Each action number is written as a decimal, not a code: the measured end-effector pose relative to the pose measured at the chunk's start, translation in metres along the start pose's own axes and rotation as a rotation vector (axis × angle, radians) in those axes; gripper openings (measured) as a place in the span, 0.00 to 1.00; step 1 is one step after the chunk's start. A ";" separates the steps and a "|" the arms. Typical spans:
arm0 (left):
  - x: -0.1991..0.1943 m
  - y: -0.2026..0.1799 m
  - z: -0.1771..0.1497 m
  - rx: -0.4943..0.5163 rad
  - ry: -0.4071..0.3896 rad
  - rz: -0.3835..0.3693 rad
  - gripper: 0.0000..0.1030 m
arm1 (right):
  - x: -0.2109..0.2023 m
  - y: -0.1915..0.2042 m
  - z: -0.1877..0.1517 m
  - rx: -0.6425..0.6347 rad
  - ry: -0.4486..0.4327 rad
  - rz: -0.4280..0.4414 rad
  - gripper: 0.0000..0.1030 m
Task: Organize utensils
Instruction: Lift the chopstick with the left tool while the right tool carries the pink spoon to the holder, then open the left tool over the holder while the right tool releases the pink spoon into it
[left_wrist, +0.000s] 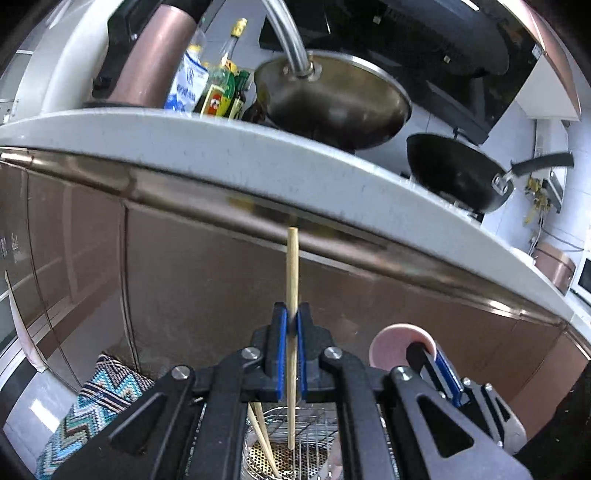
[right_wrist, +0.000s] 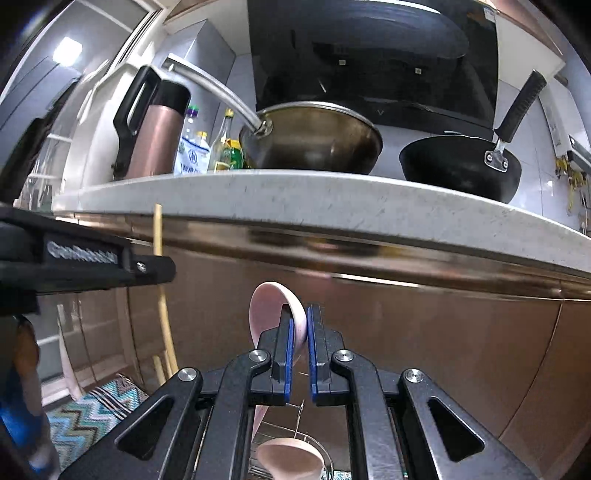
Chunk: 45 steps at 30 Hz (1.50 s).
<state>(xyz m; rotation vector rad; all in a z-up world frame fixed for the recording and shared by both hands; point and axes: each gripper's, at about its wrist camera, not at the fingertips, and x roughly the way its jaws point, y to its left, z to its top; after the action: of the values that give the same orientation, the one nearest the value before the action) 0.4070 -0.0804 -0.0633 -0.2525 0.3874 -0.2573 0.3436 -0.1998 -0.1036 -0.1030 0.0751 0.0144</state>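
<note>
My left gripper (left_wrist: 293, 314) is shut on a wooden chopstick (left_wrist: 292, 266), which stands upright between the blue pads in front of the brown cabinet. Beneath it sits a perforated metal holder (left_wrist: 299, 459) with two more chopsticks (left_wrist: 264, 435) leaning inside. My right gripper (right_wrist: 300, 317) is shut on a pink spoon (right_wrist: 269, 306), bowl up and handle hanging below the jaws. A second pink spoon (right_wrist: 291, 458) lies under it by a wire rack. In the left wrist view the right gripper (left_wrist: 428, 356) and its spoon (left_wrist: 391, 347) show at the right. The right wrist view catches the left gripper (right_wrist: 162, 266) and chopstick (right_wrist: 158, 229).
A pale stone countertop (right_wrist: 332, 199) juts out above both grippers. On it stand a steel wok (right_wrist: 314, 140), a black wok (right_wrist: 458, 162), a pink jug (right_wrist: 155, 140) and several bottles. Brown cabinet fronts (left_wrist: 203, 277) lie straight ahead. A zigzag-patterned mat (left_wrist: 99, 402) lies low left.
</note>
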 end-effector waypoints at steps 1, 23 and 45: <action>0.003 0.000 -0.003 0.008 -0.001 0.006 0.05 | 0.003 0.001 -0.005 -0.011 0.000 -0.007 0.06; -0.015 0.020 -0.046 0.055 0.025 0.079 0.09 | -0.016 -0.003 -0.045 -0.045 0.092 -0.037 0.29; -0.192 0.001 -0.054 0.174 -0.001 0.207 0.25 | -0.131 -0.024 -0.031 0.073 0.288 0.027 0.36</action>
<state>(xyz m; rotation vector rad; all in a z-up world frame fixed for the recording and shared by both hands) 0.2140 -0.0334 -0.0476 -0.0410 0.3844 -0.0860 0.2116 -0.2280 -0.1224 -0.0300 0.3645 0.0235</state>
